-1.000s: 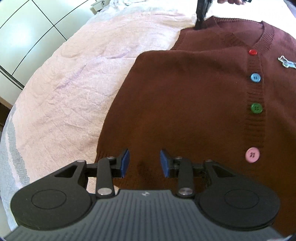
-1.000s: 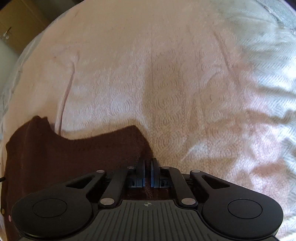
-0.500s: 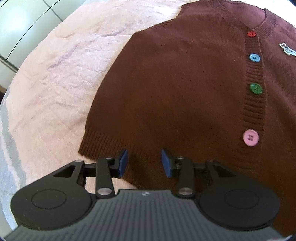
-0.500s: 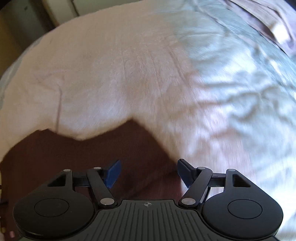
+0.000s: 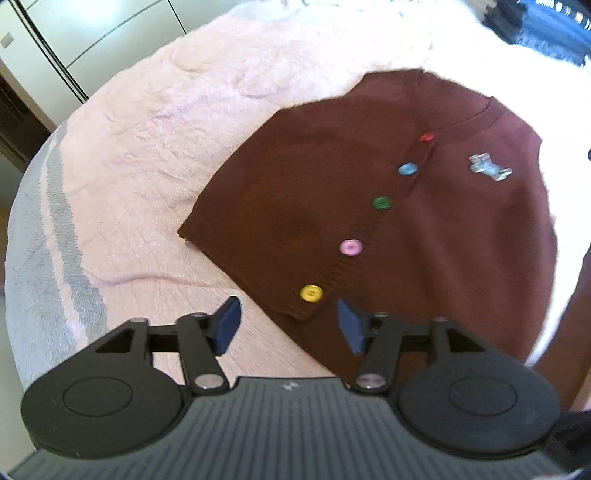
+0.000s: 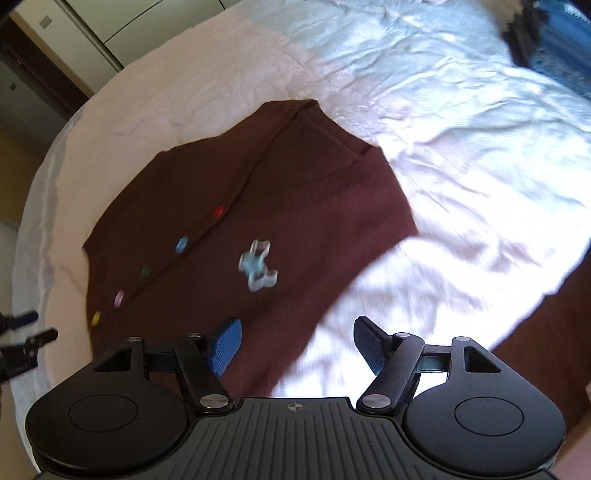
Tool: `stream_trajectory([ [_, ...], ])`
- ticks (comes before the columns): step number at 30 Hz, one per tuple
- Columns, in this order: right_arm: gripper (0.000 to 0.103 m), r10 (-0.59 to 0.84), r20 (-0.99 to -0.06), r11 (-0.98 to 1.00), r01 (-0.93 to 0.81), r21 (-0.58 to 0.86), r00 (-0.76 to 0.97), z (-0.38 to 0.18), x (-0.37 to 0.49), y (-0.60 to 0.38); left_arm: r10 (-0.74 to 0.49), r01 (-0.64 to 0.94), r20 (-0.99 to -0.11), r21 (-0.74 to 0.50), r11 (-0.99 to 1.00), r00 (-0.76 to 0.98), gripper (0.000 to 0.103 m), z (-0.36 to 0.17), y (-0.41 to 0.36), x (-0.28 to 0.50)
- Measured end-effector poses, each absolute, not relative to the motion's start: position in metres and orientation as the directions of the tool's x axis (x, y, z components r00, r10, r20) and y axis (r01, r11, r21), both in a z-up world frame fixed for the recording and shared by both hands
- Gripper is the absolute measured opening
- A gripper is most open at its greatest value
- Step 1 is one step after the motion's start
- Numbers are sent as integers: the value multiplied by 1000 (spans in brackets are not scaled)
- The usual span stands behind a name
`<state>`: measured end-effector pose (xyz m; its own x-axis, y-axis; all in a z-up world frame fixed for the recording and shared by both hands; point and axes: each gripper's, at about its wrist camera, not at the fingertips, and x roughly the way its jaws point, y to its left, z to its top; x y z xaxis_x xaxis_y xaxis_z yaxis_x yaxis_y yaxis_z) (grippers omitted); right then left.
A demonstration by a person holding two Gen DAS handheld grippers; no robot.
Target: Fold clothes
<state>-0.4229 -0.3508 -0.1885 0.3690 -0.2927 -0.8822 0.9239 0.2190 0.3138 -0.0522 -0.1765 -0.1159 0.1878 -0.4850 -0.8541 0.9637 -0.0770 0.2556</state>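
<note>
A bed covered with a pale pink textured bedspread [image 5: 155, 155] filled both views, its weave turning to a silvery sheen toward the upper right of the right wrist view. A white cupboard [image 5: 92, 33] stood in the upper left corner of the left wrist view, and a dark blue item [image 6: 554, 40], too blurred to identify, lay at the upper right.

The brown knit cardigan [image 5: 424, 229] lay flat on the bedspread, centre and right in the left wrist view, centre-left in the right wrist view. Its outline was a compact block with no sleeve spread out to either side, so the sleeves appeared already tucked in. The step in hand looked like the pause between folds: both tools were clear of the cloth. The next move probably called for taking the ribbed hem at its two corners and carrying it up to the neckline.

The left gripper [image 5: 286, 326] hovered over the hem at lower centre, its blue pads apart and opening wider, nothing pressed between them. The right gripper [image 6: 297, 345] hung over the cardigan's right edge, pads wide apart and empty.

The cardigan was buttoned shut, a row of coloured buttons [image 5: 351, 247] running diagonally: red, blue, green, pink, yellow. A small pale blue patch [image 6: 256, 271] sat on the chest.
</note>
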Motion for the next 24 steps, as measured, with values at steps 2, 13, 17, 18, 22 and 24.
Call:
stream_trajectory([
  [2, 71, -305, -872, 228, 918, 324, 383, -168, -427, -322, -497, 963, -850, 253, -95, 174, 62, -106, -165, -63],
  [13, 72, -324, -887, 311, 923, 227, 328, -131, -395, -206, -534, 951, -842, 224, -215, 78, 72, -82, -115, -72],
  [17, 72, -324, -901, 291, 936, 197, 290, -134, -366, -185, -535, 931, -840, 259, -257, 86, 73, -78, -91, -46],
  [18, 72, -324, -901, 287, 938, 196, 288, -134, -358, -183, -534, 930, -841, 262, -258, 89, 73, -77, -84, -37],
  [22, 72, -331, -901, 287, 940, 187, 280, -130, -322, -179, -525, 931, -847, 258, -258, 90, 73, -73, -58, -4],
  [24, 72, -337, -897, 312, 933, 183, 288, -125, -307, -176, -526, 933, -845, 261, -248, 96, 73, -71, -48, 8],
])
